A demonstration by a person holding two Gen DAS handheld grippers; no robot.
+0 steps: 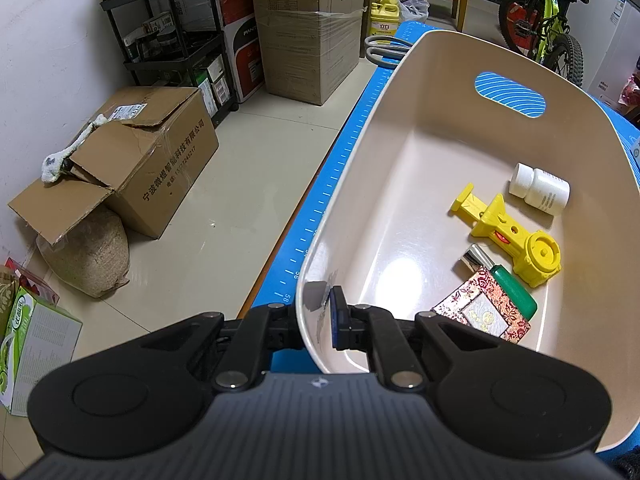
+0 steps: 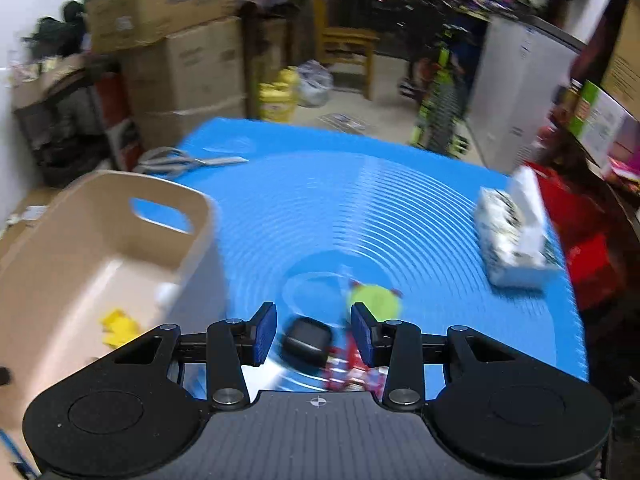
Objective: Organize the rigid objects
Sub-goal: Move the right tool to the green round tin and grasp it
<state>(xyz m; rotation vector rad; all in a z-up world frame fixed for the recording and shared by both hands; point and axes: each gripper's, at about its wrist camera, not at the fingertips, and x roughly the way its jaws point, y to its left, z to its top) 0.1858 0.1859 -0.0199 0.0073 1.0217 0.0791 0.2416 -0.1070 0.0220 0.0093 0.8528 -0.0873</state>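
A beige plastic bin (image 1: 400,184) stands on the blue mat (image 1: 320,208). My left gripper (image 1: 320,320) is shut on the bin's near rim, one finger inside and one outside. In the bin lie a white pill bottle (image 1: 540,190), a yellow toy tool (image 1: 508,232), a green-handled tool (image 1: 512,288) and a patterned red box (image 1: 484,316). My right gripper (image 2: 314,332) is open above the mat (image 2: 360,208), over a black case (image 2: 306,340), beside a green toy (image 2: 376,300) and a red packet (image 2: 352,372). The right wrist view is blurred. The bin (image 2: 100,240) is at its left.
Scissors (image 1: 384,50) lie on the mat beyond the bin and also show in the right wrist view (image 2: 180,160). A tissue box (image 2: 512,232) stands at the mat's right edge. Cardboard boxes (image 1: 140,160), a black shelf (image 1: 180,40) and a bicycle (image 1: 548,28) stand on the floor around the table.
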